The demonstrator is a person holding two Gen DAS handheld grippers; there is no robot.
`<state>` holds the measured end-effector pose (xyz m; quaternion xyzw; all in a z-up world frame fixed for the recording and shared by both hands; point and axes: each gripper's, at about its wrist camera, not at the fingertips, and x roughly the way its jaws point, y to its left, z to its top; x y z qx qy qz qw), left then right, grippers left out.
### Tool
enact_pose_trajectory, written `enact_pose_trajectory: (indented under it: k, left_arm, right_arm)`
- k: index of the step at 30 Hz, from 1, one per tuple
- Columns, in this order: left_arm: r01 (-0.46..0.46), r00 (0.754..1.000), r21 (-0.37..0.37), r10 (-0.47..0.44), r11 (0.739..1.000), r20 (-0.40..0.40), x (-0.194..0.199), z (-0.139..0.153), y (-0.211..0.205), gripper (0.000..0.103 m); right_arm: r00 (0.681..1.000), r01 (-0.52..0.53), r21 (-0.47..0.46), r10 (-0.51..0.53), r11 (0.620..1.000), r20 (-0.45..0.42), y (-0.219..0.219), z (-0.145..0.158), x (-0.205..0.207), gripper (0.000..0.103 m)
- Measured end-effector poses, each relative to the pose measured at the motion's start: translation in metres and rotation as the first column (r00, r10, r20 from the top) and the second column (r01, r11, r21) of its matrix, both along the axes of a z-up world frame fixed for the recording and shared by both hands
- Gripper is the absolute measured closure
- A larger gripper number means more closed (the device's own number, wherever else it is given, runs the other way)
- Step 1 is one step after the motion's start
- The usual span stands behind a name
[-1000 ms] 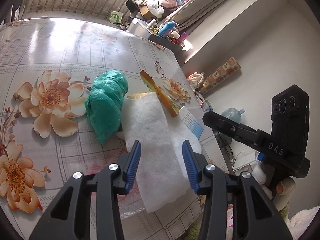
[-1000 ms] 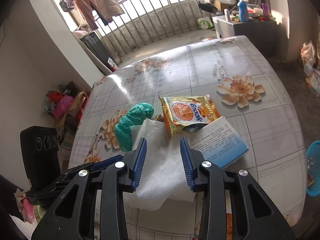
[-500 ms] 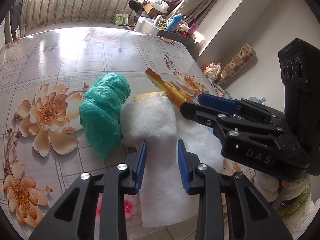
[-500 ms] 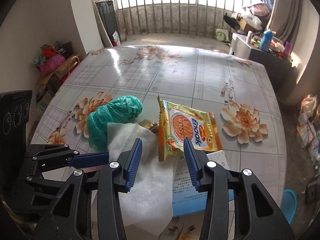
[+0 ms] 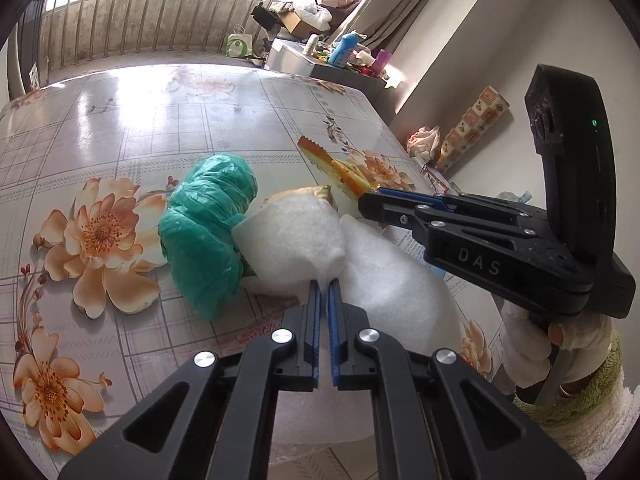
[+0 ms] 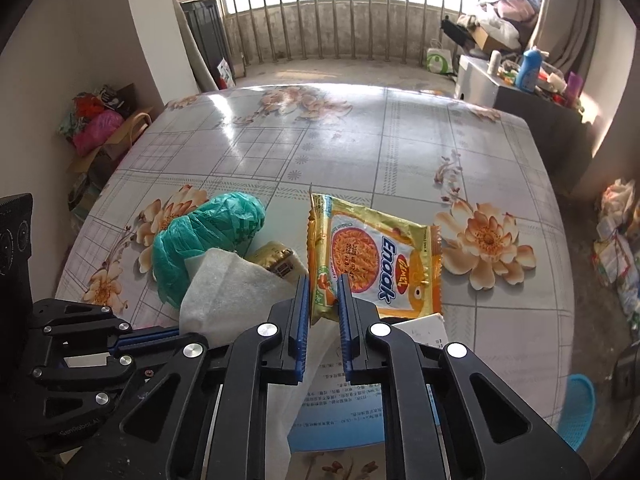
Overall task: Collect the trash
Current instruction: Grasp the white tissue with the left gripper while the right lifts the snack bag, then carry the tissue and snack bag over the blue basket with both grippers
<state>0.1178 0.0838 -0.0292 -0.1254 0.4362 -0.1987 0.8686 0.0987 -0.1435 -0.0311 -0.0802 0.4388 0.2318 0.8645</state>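
Note:
On the flowered table (image 5: 120, 120) lies a heap of trash: a crumpled green plastic bag (image 5: 208, 232), a white foam sheet (image 5: 296, 232), a small gold wrapper (image 6: 276, 258), a yellow Enaak noodle packet (image 6: 380, 256) and a blue-and-white leaflet box (image 6: 340, 412). My left gripper (image 5: 324, 292) is shut on the white sheet's near edge, which bunches up at the tips. My right gripper (image 6: 323, 292) has its jaws closing on the packet's near left corner, and the pads press on it. In the left wrist view the right gripper (image 5: 368, 200) reaches in from the right.
The table's near edge runs just below the heap. A blue basket (image 6: 576, 408) stands on the floor at the right. A grey cabinet (image 6: 520, 100) with bottles is beyond the far right corner. A hand in a white sleeve (image 5: 560, 340) holds the right gripper.
The left jaws closed on the white sheet and puckered it. The right gripper rolled, shifted onto the noodle packet's corner, and its jaws narrowed around it.

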Motion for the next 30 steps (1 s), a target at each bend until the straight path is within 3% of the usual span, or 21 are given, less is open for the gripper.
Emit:
enact_pose_trajectory:
  k: [14, 21, 30]
  left_arm:
    - [0.041, 0.98, -0.052, -0.03, 0.998, 0.198, -0.015, 0.058, 0.003, 0.101]
    - [0.064, 0.954, -0.056, -0.045, 0.996, 0.297, -0.014, 0.099, -0.006, 0.101]
    - [0.15, 0.917, -0.035, -0.126, 0.988, 0.378, 0.0, 0.144, -0.048, 0.101]
  right_arm:
    - [0.987, 0.096, 0.225, -0.122, 0.97, 0.108, -0.05, 0.057, -0.013, 0.097]
    - [0.966, 0.133, 0.38, -0.206, 0.915, 0.157, -0.098, 0.091, -0.035, 0.097]
    - [0.929, 0.21, 0.511, -0.334, 0.833, 0.162, -0.17, 0.105, -0.062, 0.097]
